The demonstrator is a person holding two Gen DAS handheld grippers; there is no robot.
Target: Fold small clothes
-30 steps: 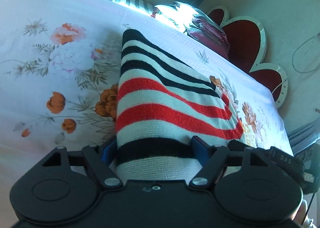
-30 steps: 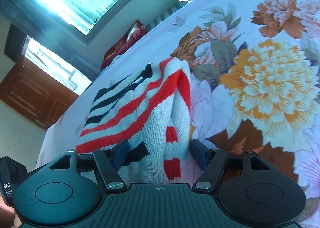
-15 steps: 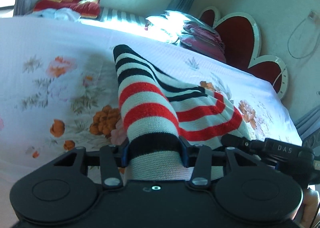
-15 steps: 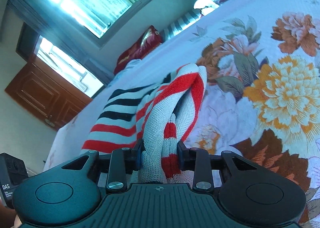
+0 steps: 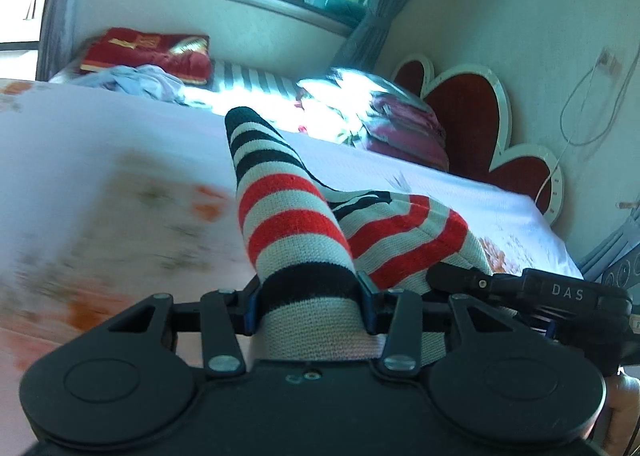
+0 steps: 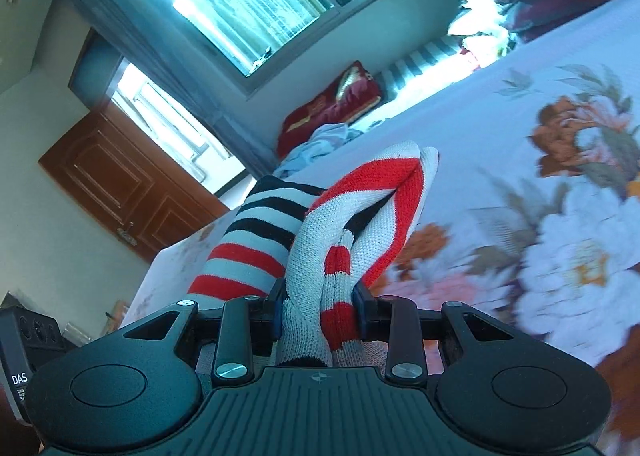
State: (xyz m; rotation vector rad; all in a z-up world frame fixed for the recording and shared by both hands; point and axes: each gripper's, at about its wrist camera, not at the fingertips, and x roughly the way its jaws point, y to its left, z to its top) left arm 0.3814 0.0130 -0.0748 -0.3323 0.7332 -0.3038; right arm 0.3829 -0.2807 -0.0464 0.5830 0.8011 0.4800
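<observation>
At the lower centre of the left wrist view, the left hand-held gripper is seen clamped on a bunched edge of the striped knit garment, a black band and a pale band of the knit being pinched between its blue pads. From there the garment is drawn up off the floral bed sheet toward the middle of the frame, and a second part of it is led off to the lower right, where the other device marked DAS is visible. The sheet at the left is blurred, so its pattern cannot be read closely. At the lower centre of the right wrist view, the right hand-held gripper is seen clamped on a thick gathered roll of the same garment, white and red knit being squeezed between its pads; the rest is arched up across the middle of the frame over the flowered sheet. No finished fold can be made out in either view. The work is judged to be at an early stage: the garment has been gripped at two points and raised, while the folding over, laying down and flattening remain to be done.
</observation>
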